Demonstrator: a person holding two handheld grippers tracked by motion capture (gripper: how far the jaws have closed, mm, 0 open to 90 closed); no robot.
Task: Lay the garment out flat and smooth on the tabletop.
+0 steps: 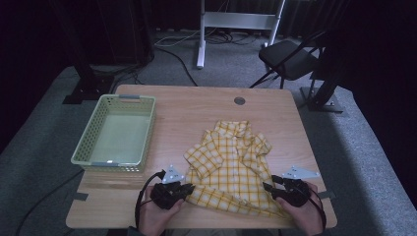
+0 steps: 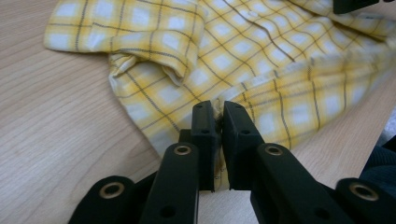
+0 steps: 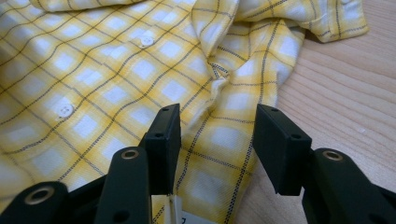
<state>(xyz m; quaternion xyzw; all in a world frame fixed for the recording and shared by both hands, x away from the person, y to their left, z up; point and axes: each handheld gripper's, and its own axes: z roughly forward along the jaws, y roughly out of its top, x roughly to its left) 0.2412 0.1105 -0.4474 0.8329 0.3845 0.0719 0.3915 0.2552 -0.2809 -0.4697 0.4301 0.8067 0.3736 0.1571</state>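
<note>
Two grippers at the table's near edge: left gripper pinched on the yellow plaid shirt's hem, right gripper spread wide over its other corner, unclenched. Beyond, shirt flat mid-table; farther left, pale green basket.

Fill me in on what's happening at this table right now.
A person sits at a wooden table with a pair of tongs in each hand, working on a yellow plaid shirt spread out flat. The left tongs are pinched on the shirt's bottom hem at one corner. The right tongs stand open over the opposite hem corner, with fabric between the jaws but not clamped. An empty pale green basket waits at the table's left side.
</note>
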